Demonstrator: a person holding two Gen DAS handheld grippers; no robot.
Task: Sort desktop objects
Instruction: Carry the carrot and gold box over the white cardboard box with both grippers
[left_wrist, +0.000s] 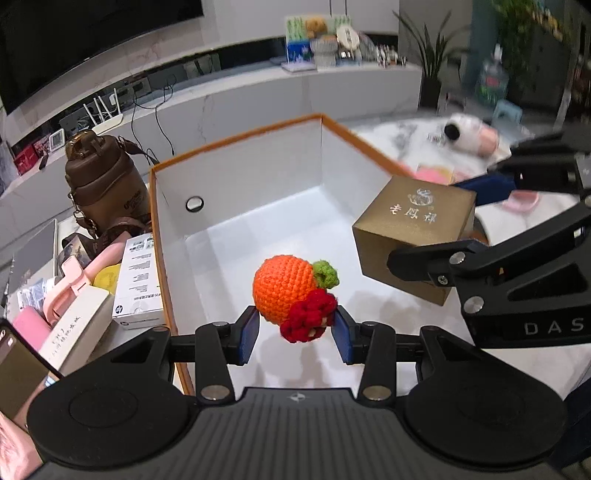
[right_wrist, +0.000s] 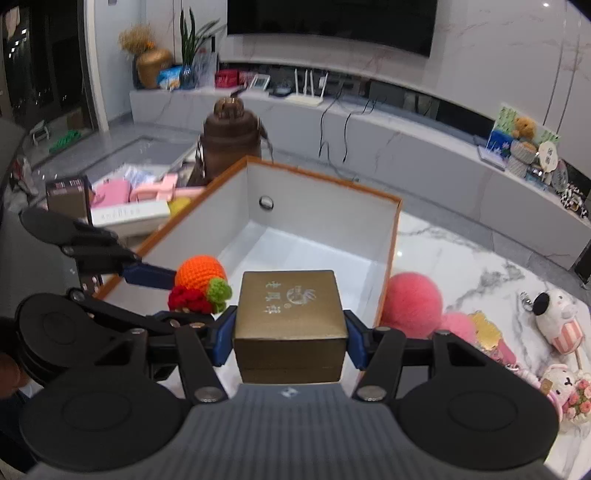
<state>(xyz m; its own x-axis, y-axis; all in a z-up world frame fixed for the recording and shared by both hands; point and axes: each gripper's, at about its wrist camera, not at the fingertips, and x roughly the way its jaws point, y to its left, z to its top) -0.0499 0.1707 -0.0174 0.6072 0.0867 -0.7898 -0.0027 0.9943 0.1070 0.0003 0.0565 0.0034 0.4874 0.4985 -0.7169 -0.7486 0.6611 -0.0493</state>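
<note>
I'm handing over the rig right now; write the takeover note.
Left gripper: shut on the crochet orange, held over the open box.
Right gripper: shut on the gold box, also above the open box.
Done: both items picked up; nothing lies inside the open box yet.
Left: release both, then sort the pink ball and plush toys on the table.
</note>
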